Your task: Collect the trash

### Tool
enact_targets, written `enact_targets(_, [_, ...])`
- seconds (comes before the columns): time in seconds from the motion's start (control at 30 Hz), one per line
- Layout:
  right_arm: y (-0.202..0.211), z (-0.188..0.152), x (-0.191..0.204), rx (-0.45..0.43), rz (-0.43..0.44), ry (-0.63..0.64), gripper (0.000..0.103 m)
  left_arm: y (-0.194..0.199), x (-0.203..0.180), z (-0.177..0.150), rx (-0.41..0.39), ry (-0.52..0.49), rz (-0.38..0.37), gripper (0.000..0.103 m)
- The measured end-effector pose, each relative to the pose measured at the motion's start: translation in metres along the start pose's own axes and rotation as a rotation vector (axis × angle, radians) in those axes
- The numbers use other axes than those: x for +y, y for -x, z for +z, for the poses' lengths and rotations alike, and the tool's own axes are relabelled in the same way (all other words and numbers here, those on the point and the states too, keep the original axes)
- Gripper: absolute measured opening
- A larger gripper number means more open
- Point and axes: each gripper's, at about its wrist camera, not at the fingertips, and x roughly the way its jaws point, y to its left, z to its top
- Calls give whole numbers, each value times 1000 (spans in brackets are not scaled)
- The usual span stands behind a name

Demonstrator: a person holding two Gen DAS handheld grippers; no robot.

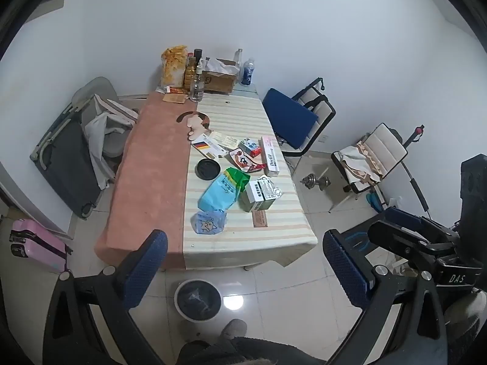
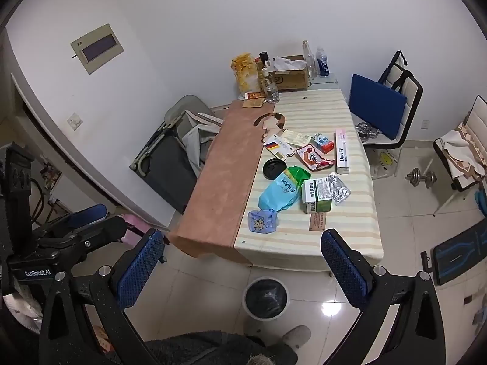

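Trash lies on the striped half of the table (image 1: 274,231): a crumpled blue bag (image 1: 208,222), a light-blue and green packet (image 1: 223,190), a green-white box (image 1: 257,196), a silver blister pack (image 1: 271,187), a black lid (image 1: 208,168), a red wrapper (image 1: 245,159) and a pink toothpaste box (image 1: 271,156). A round bin with a black liner (image 1: 197,299) stands on the floor before the table. My left gripper (image 1: 243,240) hangs open above the bin, empty. My right gripper (image 2: 242,237) is open and empty too, short of the blue bag (image 2: 261,220) and the bin (image 2: 267,298).
Bottles (image 1: 196,86), a snack bag (image 1: 173,65) and a cardboard box (image 1: 220,77) crowd the table's far end. Chairs (image 1: 304,115) and a dumbbell (image 1: 315,181) are to the right. A folded cot (image 1: 65,158) and a pink suitcase (image 1: 38,245) stand to the left.
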Motion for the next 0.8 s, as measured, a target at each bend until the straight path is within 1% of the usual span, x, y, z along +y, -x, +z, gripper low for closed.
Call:
enact_targets(0.07, [1, 0, 0, -1, -2, -2, 103, 0, 0, 0, 1, 6, -8, 103])
enact_targets(0.13, [2, 0, -4, -3, 17, -8, 103, -1, -1, 0, 2, 10, -14, 103])
enact_targets(0.17, [2, 0, -4, 0, 18, -9, 103, -5, -4, -6, -2, 9, -15, 103])
enact_targets(0.27, [3, -1, -1, 4, 22, -10, 103, -8, -9, -9, -2, 8, -18, 103])
enact_targets(0.33, [4, -1, -1, 4, 22, -10, 103, 1, -7, -7, -3, 14, -30, 103])
enact_targets(0.47, [4, -1, 0, 3, 27, -11, 103, 3, -12, -9, -5, 16, -36, 103])
enact_targets(0.5, [4, 0, 0, 4, 30, -12, 103, 0, -5, -5, 0, 19, -44, 103])
enact_targets(0.63, [-3, -4, -1, 5, 36, -7, 103, 2, -8, -7, -7, 14, -50, 103])
enact_targets(0.67, [3, -5, -2, 2, 40, -7, 103, 2, -5, -6, -8, 15, -53, 103])
enact_targets(0.8, [1, -4, -1, 3, 42, -8, 103, 4, -3, -2, -7, 16, -55, 103])
